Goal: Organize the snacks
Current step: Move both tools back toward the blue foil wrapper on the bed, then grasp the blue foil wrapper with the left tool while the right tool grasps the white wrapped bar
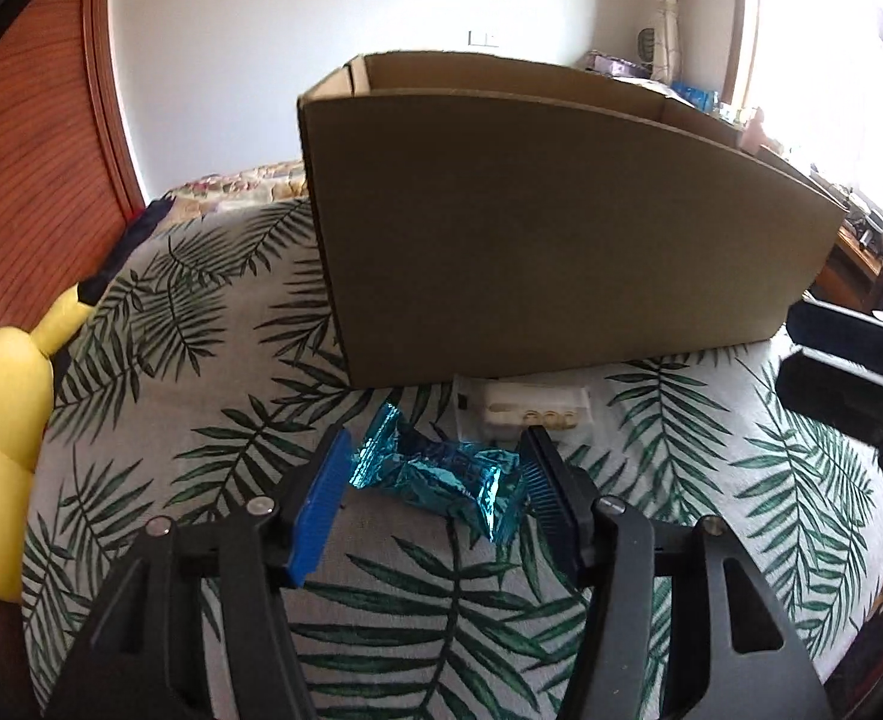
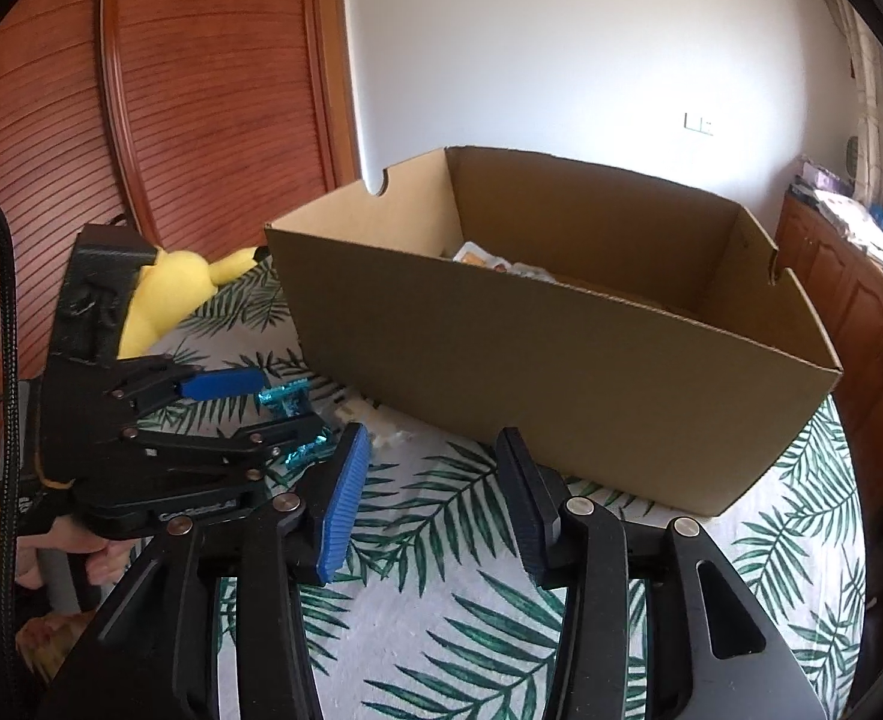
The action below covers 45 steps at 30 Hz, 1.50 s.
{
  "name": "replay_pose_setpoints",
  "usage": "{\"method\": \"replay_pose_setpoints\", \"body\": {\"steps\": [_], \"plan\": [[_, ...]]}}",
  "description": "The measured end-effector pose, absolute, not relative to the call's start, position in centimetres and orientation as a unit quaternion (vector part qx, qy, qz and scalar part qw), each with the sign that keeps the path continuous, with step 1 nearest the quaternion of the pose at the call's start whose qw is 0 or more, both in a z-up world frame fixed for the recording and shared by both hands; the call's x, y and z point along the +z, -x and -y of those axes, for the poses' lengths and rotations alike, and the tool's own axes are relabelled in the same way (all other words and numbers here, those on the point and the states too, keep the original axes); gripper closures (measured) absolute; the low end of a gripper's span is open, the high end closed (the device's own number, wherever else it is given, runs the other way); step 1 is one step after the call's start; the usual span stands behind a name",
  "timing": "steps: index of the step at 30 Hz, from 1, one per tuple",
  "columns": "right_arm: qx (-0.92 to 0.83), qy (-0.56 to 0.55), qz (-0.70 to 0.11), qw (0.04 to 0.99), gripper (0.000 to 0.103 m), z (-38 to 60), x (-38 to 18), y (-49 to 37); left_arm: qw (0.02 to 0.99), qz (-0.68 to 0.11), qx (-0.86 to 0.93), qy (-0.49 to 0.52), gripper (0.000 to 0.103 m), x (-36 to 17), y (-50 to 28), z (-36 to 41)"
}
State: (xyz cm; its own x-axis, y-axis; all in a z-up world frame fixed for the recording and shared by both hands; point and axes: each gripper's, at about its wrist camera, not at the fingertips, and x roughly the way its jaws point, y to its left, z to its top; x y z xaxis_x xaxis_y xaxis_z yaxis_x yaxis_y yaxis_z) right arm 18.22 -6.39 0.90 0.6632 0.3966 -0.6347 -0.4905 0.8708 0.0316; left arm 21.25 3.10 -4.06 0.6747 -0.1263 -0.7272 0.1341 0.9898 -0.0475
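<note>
A shiny blue foil snack [image 1: 441, 471] lies on the leaf-print cloth, between the fingers of my left gripper [image 1: 435, 450]. The jaws are open around it and both pads are close to its ends. A white wrapped snack [image 1: 531, 411] lies just behind it, against the cardboard box [image 1: 561, 228]. In the right wrist view my left gripper [image 2: 267, 402] is at the left with the blue snack [image 2: 285, 399] between its fingers. My right gripper [image 2: 435, 450] is open and empty, above the cloth in front of the box [image 2: 561, 372]. Some snacks [image 2: 489, 258] lie inside the box.
A yellow plush toy [image 1: 3, 420] lies at the left edge of the cloth [image 1: 201, 420]. A wooden door [image 2: 201, 90] stands behind it. A wooden cabinet [image 2: 861, 312] with clutter runs along the right wall.
</note>
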Motion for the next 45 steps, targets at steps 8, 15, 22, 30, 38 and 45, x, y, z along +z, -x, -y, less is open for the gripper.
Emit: {"method": "replay_pose_setpoints", "body": {"steps": [8, 15, 22, 30, 38, 45], "plan": [[0.250, 0.073, -0.340, 0.904, 0.058, 5.6, 0.0, -18.6, 0.906, -0.419, -0.061, 0.008, 0.045, -5.1, -22.6, -4.0], [0.260, 0.080, -0.348, 0.897, 0.058, 4.6, -0.5, -19.4, 0.903, -0.426, -0.059, 0.010, 0.046, -5.4, -22.5, -5.0], [0.280, 0.099, -0.368, 0.881, 0.058, 2.6, -2.0, -21.2, 0.904, -0.422, -0.063, 0.027, 0.066, -5.3, -22.3, -6.4], [0.299, 0.122, -0.388, 0.863, 0.058, 0.8, -3.3, -22.8, 0.907, -0.413, -0.067, 0.047, 0.077, -5.1, -22.0, -7.2], [0.321, 0.136, -0.403, 0.846, 0.058, -0.7, -4.3, -24.1, 0.905, -0.416, -0.071, 0.055, 0.077, -5.3, -22.1, -7.5], [0.325, 0.153, -0.411, 0.838, 0.059, -1.4, -4.7, -24.3, 0.904, -0.418, -0.066, 0.058, 0.077, -5.3, -22.1, -7.7]]}}
